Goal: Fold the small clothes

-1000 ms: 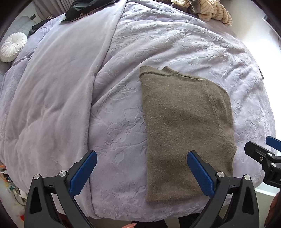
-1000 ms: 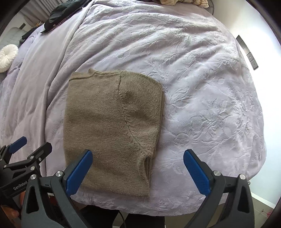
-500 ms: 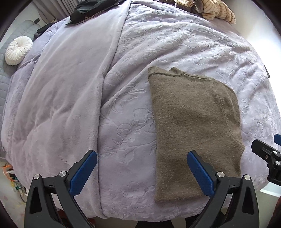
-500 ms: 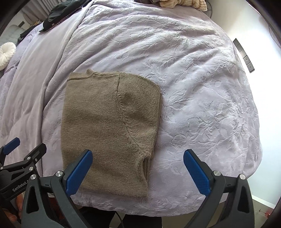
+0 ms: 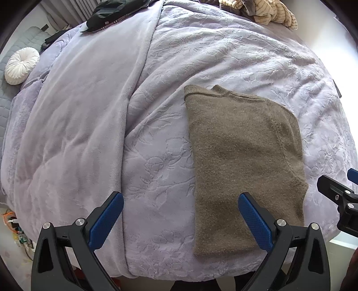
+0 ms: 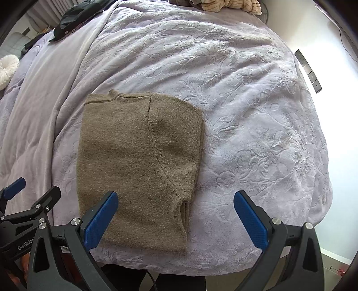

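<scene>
An olive-brown knitted sweater (image 5: 241, 161) lies folded into a long rectangle near the front edge of a lilac bedspread (image 5: 156, 145). It also shows in the right wrist view (image 6: 136, 161), its sleeve seam on top. My left gripper (image 5: 180, 218) is open and empty, held above the bed's front edge, its right finger over the sweater's near end. My right gripper (image 6: 175, 215) is open and empty, its left finger over the sweater's near end. Each gripper shows at the edge of the other's view.
A white round cushion (image 5: 21, 62) lies at the far left. Dark clothes (image 5: 111, 13) and striped beige clothes (image 5: 264, 11) lie at the head of the bed. A power strip (image 6: 307, 70) lies on the floor right of the bed.
Both grippers have drawn slightly back and up from the sweater. The sweater has not moved; both grippers stay open.
</scene>
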